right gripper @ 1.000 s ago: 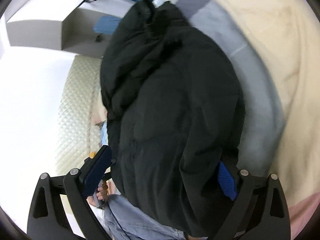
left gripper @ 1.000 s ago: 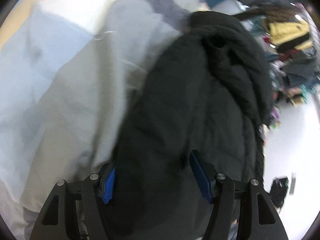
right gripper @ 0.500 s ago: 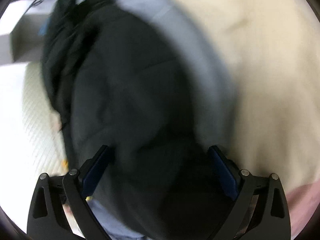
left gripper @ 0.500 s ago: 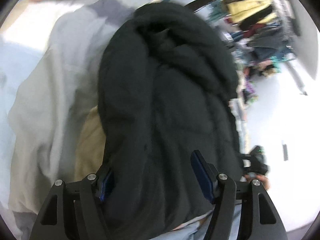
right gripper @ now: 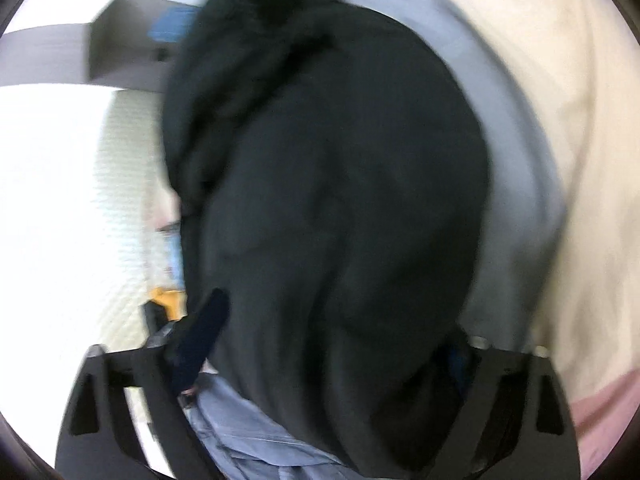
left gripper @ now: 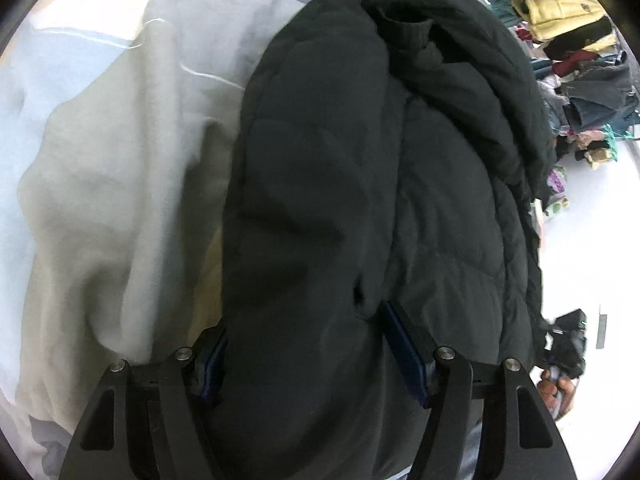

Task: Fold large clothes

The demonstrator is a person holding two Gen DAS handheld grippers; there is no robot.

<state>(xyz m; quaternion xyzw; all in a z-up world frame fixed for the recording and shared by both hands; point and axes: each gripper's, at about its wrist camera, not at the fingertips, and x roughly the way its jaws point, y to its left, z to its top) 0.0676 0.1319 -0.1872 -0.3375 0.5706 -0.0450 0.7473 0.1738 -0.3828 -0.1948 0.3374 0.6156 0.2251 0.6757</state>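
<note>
Nearest the left camera, the left hand-held gripper stands roughly two-thirds open with a thick fold of the black padded jacket packed between its blue pads; the pads bear on the bulk, so it grips the jacket. In the blurred right view, the right hand-held gripper straddles the same jacket. Its jaws have just been closing, and the jacket fills the gap; the left pad lies against the cloth, while the right one is buried in dark fabric, so a full grip looks likely but is not certain.

Beyond the grippers the jacket rises as a bundled mound with a ribbed cuff tucked near the top, lying over pale grey and blue bedding on a bed. A bare hand shows at the lower right of the left view. Further off are a heap of clothes and, in the right view, a cream sheet.

Risks, as I judge them: the slick puffy fabric may squeeze out of such wide grips, letting the bundle sag and unfold. The tucked sleeve could slide loose. A pad may also snag the bedding underneath and drag it along.
</note>
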